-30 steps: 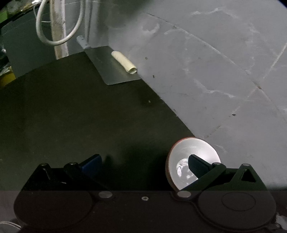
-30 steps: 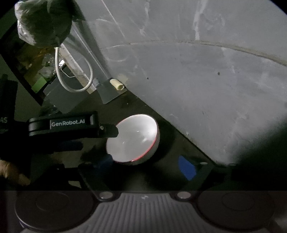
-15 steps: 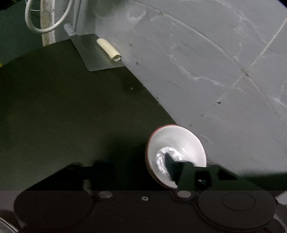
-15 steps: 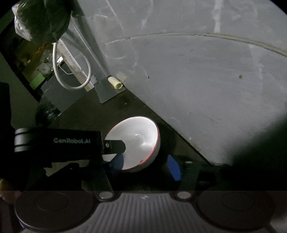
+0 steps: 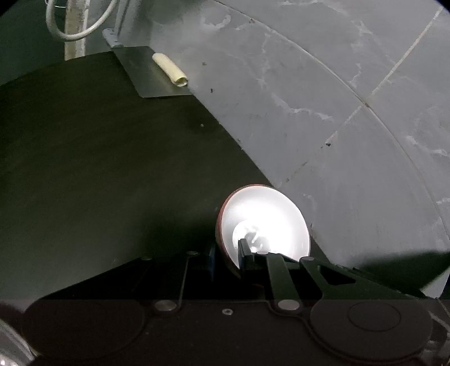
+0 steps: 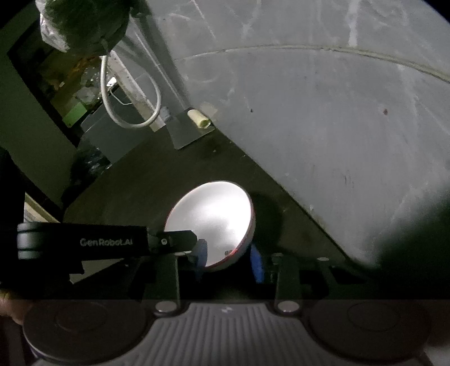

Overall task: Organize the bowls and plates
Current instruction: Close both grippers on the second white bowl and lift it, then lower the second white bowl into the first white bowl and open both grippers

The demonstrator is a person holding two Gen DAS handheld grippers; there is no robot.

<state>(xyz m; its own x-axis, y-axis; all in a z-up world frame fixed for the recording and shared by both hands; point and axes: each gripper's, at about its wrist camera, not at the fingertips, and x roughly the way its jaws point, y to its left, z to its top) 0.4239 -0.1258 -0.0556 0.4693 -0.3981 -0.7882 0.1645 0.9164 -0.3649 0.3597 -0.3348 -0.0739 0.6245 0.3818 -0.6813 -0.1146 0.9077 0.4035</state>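
A bowl (image 5: 267,219), white inside and red outside, stands tilted on the dark counter (image 5: 98,169) by the grey wall. My left gripper (image 5: 227,259) pinches its near rim, one finger inside and one outside, jaws still closing. In the right wrist view the same bowl (image 6: 213,216) faces up and left, and the left gripper (image 6: 180,242) reaches in from the left onto its rim. My right gripper (image 6: 229,259) has the bowl's lower edge between its blue pads (image 6: 257,263). Its jaws are closing and I see no firm press.
A metal sheet (image 5: 152,76) with a cream roll (image 5: 168,69) lies at the counter's far end, under a white cable (image 5: 81,31). A tiled grey wall (image 5: 337,112) bounds the right side. A wrapped bundle (image 6: 81,22) hangs top left. A hand (image 6: 8,309) shows at the left edge.
Both grippers' jaws have narrowed a lot. The left one went from wide open to pinching the bowl's rim, and the bowl now tilts more steeply. The right fingers have drawn in around its lower edge.
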